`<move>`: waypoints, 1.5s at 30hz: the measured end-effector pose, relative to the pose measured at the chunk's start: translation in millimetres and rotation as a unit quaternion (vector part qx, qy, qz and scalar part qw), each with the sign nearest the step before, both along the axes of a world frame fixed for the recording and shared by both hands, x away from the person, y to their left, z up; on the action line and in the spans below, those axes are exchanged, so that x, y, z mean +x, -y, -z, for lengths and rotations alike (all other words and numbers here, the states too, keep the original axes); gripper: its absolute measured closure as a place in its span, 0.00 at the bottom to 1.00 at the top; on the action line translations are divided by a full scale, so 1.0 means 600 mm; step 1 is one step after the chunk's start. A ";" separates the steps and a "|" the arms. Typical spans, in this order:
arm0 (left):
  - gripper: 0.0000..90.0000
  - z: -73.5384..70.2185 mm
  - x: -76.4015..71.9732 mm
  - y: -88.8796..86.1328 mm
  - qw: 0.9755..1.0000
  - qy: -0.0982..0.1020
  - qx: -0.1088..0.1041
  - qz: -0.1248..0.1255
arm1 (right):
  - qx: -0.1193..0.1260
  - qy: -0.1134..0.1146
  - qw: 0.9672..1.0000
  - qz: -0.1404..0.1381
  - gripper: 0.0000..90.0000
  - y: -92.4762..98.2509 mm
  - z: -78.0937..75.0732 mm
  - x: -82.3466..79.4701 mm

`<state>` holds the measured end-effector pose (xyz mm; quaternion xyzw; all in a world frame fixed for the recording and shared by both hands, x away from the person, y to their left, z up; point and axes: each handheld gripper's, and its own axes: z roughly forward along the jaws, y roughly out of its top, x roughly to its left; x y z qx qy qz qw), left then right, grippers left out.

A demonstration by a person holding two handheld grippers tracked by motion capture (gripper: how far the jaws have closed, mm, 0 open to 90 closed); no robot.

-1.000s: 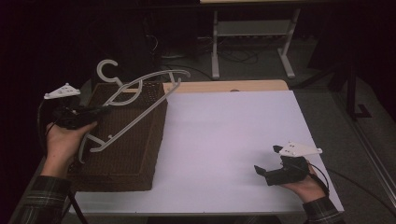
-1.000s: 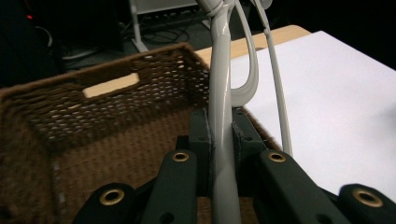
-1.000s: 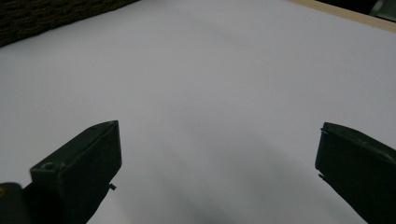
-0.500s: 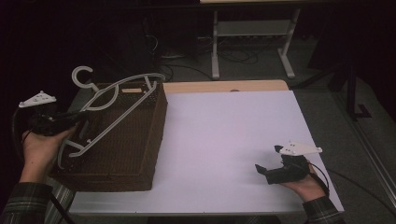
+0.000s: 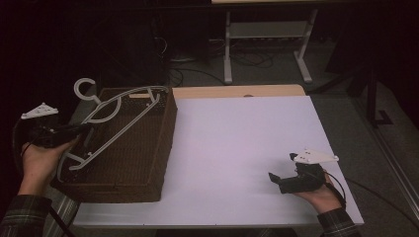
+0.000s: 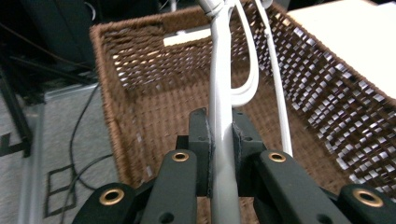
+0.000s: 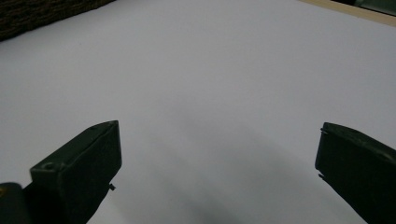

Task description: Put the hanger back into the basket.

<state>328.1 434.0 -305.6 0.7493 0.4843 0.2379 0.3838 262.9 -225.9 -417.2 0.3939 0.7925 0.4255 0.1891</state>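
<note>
Your left claw [image 5: 81,129] is clamped on a white plastic hanger [image 5: 111,121]; in the left gripper view the two black jaws press on both sides of one white bar of the hanger [image 6: 223,140], and the bar runs straight up between them. The hanger lies tilted over the open top of a brown woven basket [image 5: 143,163], with its hook [image 5: 85,89] sticking out past the far left corner of the basket, above the dark floor. The basket stands at the left edge of the worktop [image 5: 237,148], and its left side reaches a little over that edge. Inside the basket [image 6: 154,93] you see the woven bottom and walls, and a light handle opening in the far wall. Your left hand [image 5: 37,160] holds the gripper just beside the left wall of the basket, off the worktop. Your right claw [image 5: 275,180] is near the near right corner of the worktop, low over the white surface, well apart from the basket. Its jaws stand wide apart, and in the right gripper view there is only the bare white worktop [image 7: 210,84] between them. Your right hand [image 5: 321,195] rests at the near edge. Behind the worktop a light metal stand [image 5: 267,47] is on the floor with some cables.
</note>
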 end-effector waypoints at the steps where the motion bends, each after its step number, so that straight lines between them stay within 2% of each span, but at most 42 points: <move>1: 0.90 0.002 -0.001 -0.002 1.000 -0.002 0.003 -0.001 | -0.001 -0.001 1.000 0.000 0.00 -0.001 0.000 0.000; 4: 0.90 0.005 0.000 -0.003 1.000 -0.003 -0.002 -0.001 | -0.004 -0.001 1.000 -0.003 0.00 -0.004 0.001 0.002; 11: 0.90 0.013 0.009 0.016 1.000 -0.017 0.019 0.012 | -0.001 0.001 1.000 0.000 0.00 0.000 0.000 0.002; 16: 0.89 0.023 0.017 0.021 0.999 -0.026 0.016 0.019 | 0.001 0.002 1.000 0.001 0.00 0.004 -0.001 0.000; 17: 0.87 0.024 0.018 0.020 0.999 -0.023 0.011 0.020 | 0.000 0.002 1.000 0.002 0.00 0.005 -0.001 0.000; 19: 0.83 0.023 0.017 0.015 1.000 -0.015 -0.013 0.021 | 0.000 0.003 1.000 0.004 0.00 0.007 -0.002 -0.001; 24: 0.74 0.016 0.013 0.017 1.000 -0.009 -0.020 0.018 | 0.001 0.003 1.000 0.007 0.00 0.008 -0.005 -0.004; 27: 0.69 0.012 0.008 0.025 0.999 -0.003 -0.033 0.023 | 0.001 0.002 1.000 0.005 0.00 0.007 -0.005 -0.004; 34: 0.53 -0.005 -0.003 0.065 0.997 0.007 -0.059 0.054 | 0.005 0.004 1.000 0.003 0.00 0.007 -0.006 -0.003; 45: 0.29 -0.013 -0.008 0.153 0.994 0.011 -0.060 0.091 | 0.008 0.005 1.000 -0.005 0.00 0.005 -0.009 0.000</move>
